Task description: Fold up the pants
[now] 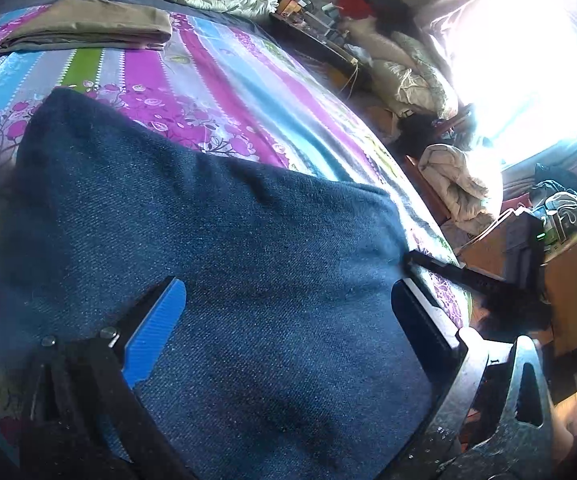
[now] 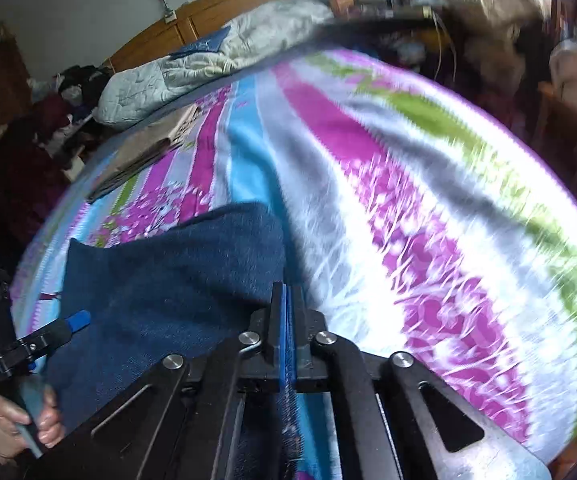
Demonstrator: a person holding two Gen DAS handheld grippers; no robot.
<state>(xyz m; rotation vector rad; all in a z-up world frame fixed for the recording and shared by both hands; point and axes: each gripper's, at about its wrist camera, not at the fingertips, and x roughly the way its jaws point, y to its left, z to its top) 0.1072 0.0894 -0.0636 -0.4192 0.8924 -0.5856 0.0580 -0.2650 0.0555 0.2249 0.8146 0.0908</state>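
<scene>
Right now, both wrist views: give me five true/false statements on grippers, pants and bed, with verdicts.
1. The left gripper is open over the pants. True.
2. The right gripper is wide open. False: its fingers are pressed together, and whether pants cloth is pinched between them cannot be told.
3. The pants are red. False: they are dark blue denim.
4. A folded tan cloth lies on the bed beyond the pants. True.
5. The sheet is plain white. False: it has pink, blue, green and grey stripes with flowers.
</scene>
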